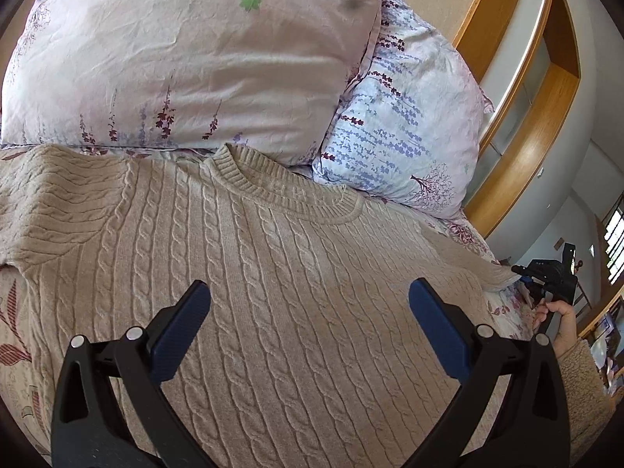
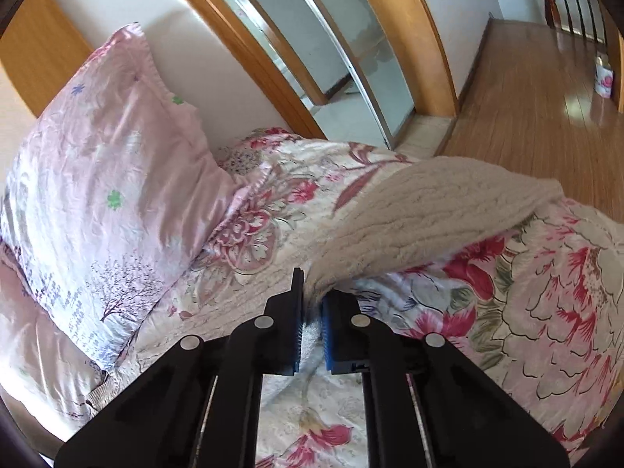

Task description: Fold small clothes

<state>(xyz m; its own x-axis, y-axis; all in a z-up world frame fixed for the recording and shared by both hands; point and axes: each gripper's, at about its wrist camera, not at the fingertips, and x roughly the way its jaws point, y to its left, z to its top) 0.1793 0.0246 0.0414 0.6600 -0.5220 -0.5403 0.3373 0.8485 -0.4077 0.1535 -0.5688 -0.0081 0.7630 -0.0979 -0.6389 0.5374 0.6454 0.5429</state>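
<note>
Left wrist view shows the beige cable-knit sweater [image 1: 273,273] spread flat on the floral bedspread [image 2: 546,292], left gripper [image 1: 308,300] spread wide above it, while the right gripper [image 2: 312,312] pinches its sleeve [image 2: 429,202], likely to fold inward.

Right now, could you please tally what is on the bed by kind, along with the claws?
Sweater: 1
Pillows: 2, a pink pillow and a lavender-print pillow
Claws: 2, the left claw open, the right claw shut on the sweater
Total: 5
</note>
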